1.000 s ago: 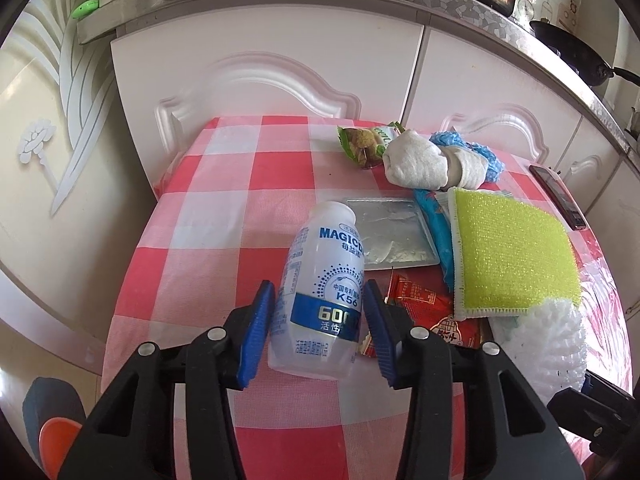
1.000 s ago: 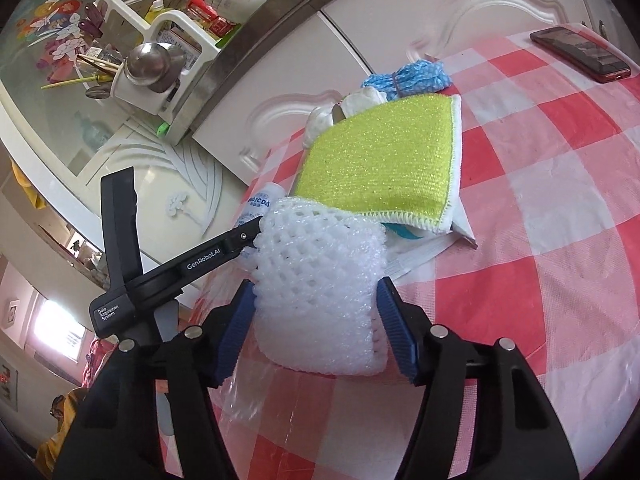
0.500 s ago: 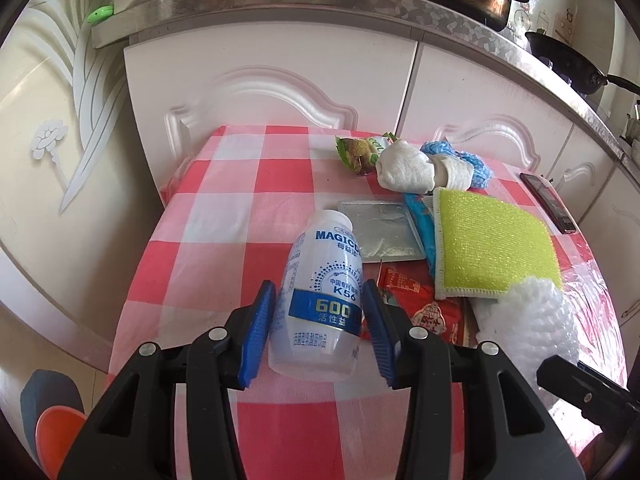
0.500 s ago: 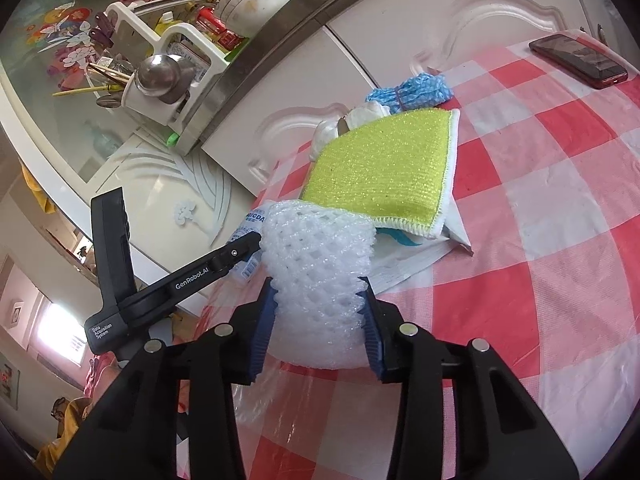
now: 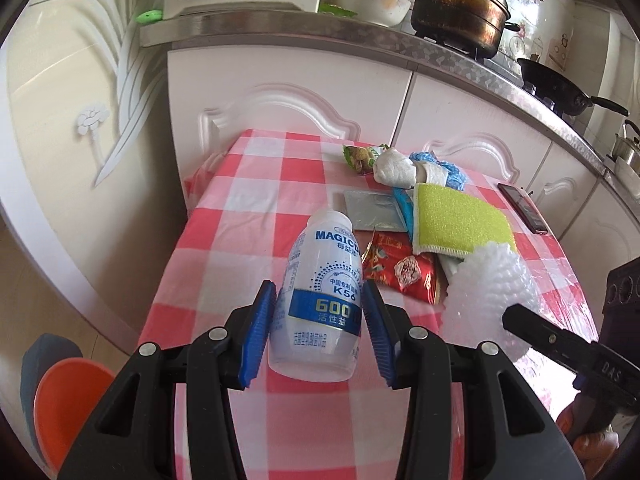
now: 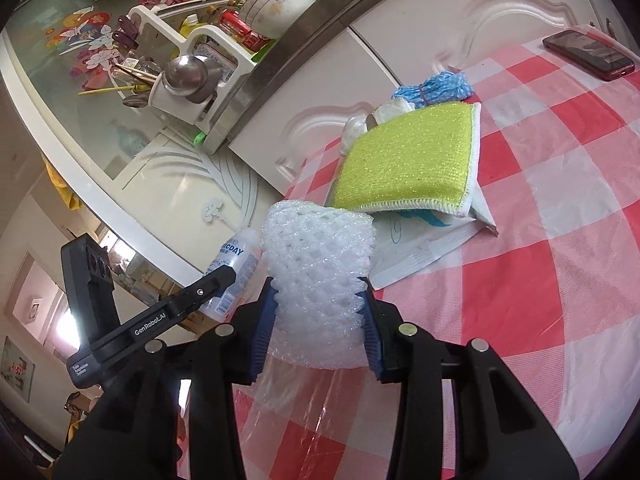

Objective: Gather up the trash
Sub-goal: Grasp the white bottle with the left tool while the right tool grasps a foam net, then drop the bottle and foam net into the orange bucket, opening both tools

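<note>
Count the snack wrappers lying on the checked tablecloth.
3: a red crinkled snack wrapper beside the white plastic bottle, a flat silver foil wrapper behind it, a green snack wrapper farthest back. Others may be hidden.

The white bottle (image 5: 320,300) carried the clearest print: "MAGICD" in blue across its shoulder, cut off at the edge, then "K56" inside a dotted ring, and "600" on the blue band below that. From the right wrist view the same bottle read "ICDAY". Beside the bottle, the black gripper arm (image 6: 160,322) read "GenRobot.AI". The Chinese lines stayed unreadable.
</note>
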The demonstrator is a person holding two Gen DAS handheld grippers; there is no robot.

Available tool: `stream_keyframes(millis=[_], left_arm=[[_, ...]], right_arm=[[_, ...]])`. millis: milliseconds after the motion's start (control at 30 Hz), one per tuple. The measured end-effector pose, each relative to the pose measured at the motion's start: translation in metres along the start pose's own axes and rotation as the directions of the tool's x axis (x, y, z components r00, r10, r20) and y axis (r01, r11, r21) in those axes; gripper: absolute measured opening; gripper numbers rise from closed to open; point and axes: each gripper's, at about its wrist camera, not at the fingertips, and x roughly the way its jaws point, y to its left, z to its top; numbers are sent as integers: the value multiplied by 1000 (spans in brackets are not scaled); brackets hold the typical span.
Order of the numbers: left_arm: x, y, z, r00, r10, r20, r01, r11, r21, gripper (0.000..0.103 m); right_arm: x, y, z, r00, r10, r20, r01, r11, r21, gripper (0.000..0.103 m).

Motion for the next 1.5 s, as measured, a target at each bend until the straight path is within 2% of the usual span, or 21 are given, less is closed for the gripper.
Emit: stream_keyframes(millis=[200, 500, 833, 1100, 1333, 1500], left_arm=[[-27, 23, -18, 1000, 26, 16, -25, 999, -40, 46], [-67, 70, -54, 996, 90, 16, -88, 991, -105, 46], [-109, 127, -84, 982, 188, 22, -181, 967, -176, 46], [-120, 172, -107, 970, 245, -4, -238, 936, -261, 46], [-125, 194, -123, 968, 251, -21, -246, 922, -300, 46], [-123, 206, -136, 968, 249, -36, -246, 909, -336, 46]], right_arm=[[1, 13, -9, 1000, 15, -10, -15, 999, -35, 41], [13, 38, -24, 997, 32, -68, -38, 995, -90, 41], [31, 75, -41, 989, 33, -145, -58, 983, -175, 41], [54, 123, -60, 966, 48, -256, -117, 958, -261, 41], [83, 173, -80, 928, 75, -364, -202, 923, -326, 42], [102, 204, -98, 903, 62, -425, -246, 885, -394, 42]])
